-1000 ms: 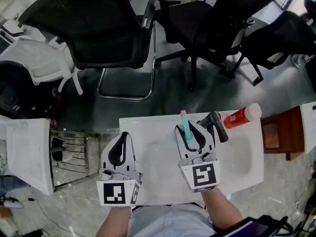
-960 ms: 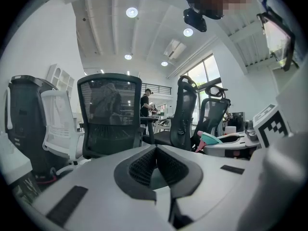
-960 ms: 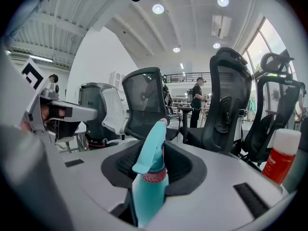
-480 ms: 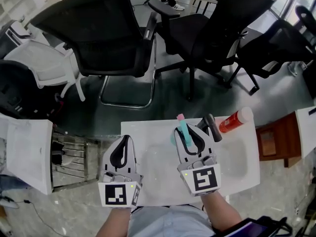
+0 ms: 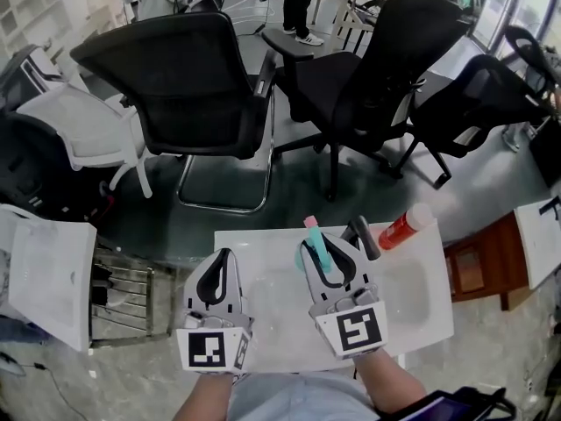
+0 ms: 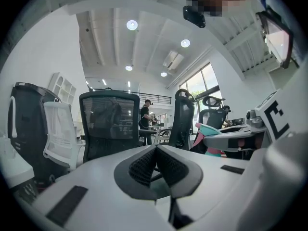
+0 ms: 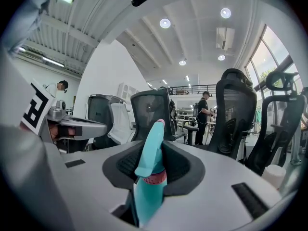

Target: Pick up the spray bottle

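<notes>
One spray bottle (image 7: 150, 174) clamped in right hand-held gripper (image 7: 153, 154), jaws just closed onto it; above bench (image 5: 279, 312), far edge, middle. Empty left hand-held gripper (image 6: 155, 163), jaws together. Step: lift, likely under way. Next: firm grip, avoid red bottle (image 5: 400, 230) at far right corner.

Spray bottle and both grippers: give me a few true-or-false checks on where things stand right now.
1. The right gripper has its jaws clamped on the teal spray bottle. True; the jaws have just been closing, with the bottle between them.
2. The left gripper is holding something as well. False: its jaws are together with nothing between them.
3. The red bottle stands upright on the white table. False: it lies on its side near the table's far right corner.
4. The spray bottle's nozzle tip is pink. True.
</notes>
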### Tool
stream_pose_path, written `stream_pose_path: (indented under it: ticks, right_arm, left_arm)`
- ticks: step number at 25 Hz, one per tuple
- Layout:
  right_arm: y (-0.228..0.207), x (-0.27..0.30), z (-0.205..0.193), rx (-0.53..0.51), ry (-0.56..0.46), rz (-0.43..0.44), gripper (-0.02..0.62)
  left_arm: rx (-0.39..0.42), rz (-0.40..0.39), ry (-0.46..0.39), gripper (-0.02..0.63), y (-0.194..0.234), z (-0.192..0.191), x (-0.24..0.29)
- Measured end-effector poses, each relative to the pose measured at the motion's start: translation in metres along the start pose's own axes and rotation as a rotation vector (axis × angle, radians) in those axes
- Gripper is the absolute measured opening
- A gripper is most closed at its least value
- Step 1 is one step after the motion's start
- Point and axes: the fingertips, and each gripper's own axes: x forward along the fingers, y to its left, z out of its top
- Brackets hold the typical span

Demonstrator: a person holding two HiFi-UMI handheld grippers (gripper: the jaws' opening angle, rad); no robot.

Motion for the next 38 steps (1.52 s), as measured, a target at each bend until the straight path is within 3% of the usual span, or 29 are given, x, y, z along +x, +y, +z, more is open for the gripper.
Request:
stream_pose_path:
  ticks: [15,38]
  right_arm:
    - [0.007,-0.015,0.025,-0.017,-0.048,0.005,0.107]
    - [0.011,-0.02,0.029,-0.024,-0.053,0.014,0.107]
  left_arm:
    - [0.004,0.015,-0.043,0.018,0.0,0.014,-0.014]
    - [0.013,0.008,-0.046,0.018,-0.002,0.02,-0.02]
